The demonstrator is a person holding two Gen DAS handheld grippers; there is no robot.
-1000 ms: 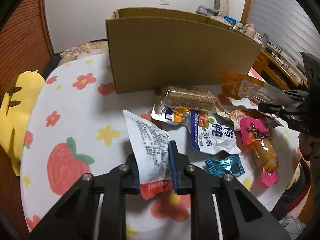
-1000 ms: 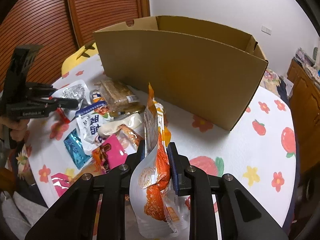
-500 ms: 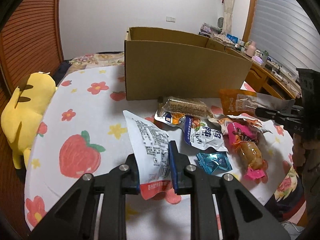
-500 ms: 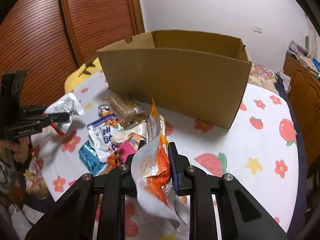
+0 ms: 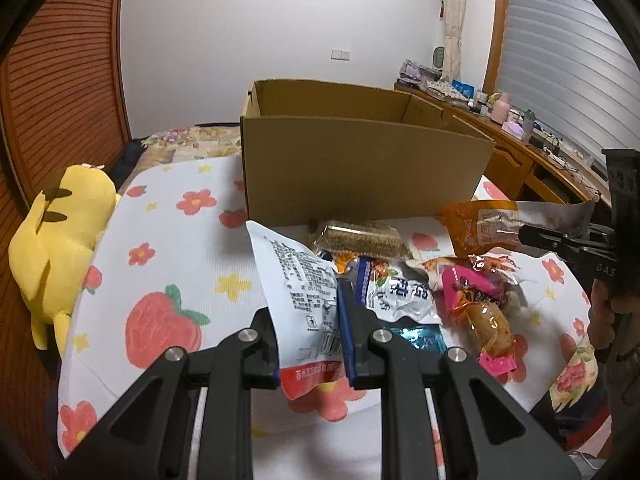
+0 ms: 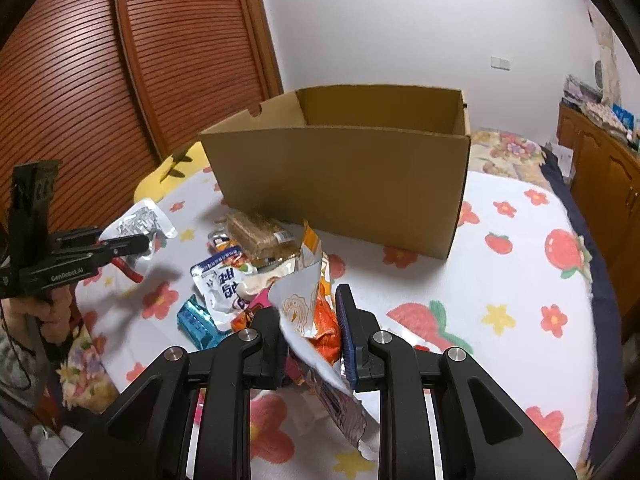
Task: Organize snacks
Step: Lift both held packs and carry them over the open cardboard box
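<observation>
Left gripper [image 5: 308,340]: jaws pinching the lower end of a white snack packet [image 5: 298,280], red-edged at the bottom, held upright above the desk [image 5: 168,240] and clear of the cloth. Right gripper [image 6: 308,340]: jaws clamped on an orange-and-silver foil pouch [image 6: 312,312], crumpled and twisted between the pads, its tail hanging below and its top edge sticking up and forward. Both packets probably light and limp, thin film with little stiffness, so likely to flop or swing from a single edge; foil slick, hence best pinched on the flat sealed margin rather than the puffed middle, firmly enough to stop sliding but not so hard as to crush brittle contents. Just beyond the jaws, a loose heap on the flowered cloth: a blue-and-white packet [image 5: 396,292], a pink-wrapped snack [image 5: 476,300], a teal wrapper [image 6: 196,320], and a clear-wrapped grain bar [image 5: 360,236] lying nearest the box. Grain bar probably stiffer and crumbly, better taken across its width; the small teal piece flat on the cloth, awkward to get under. Behind the heap, an open cardboard box [image 5: 360,172], upright, tall front wall facing the grippers, floor hidden, so contents not to be told. Presumably the destination, needing a lift over the rim. At the desk's left edge, a yellow plush toy [image 5: 60,232].
</observation>
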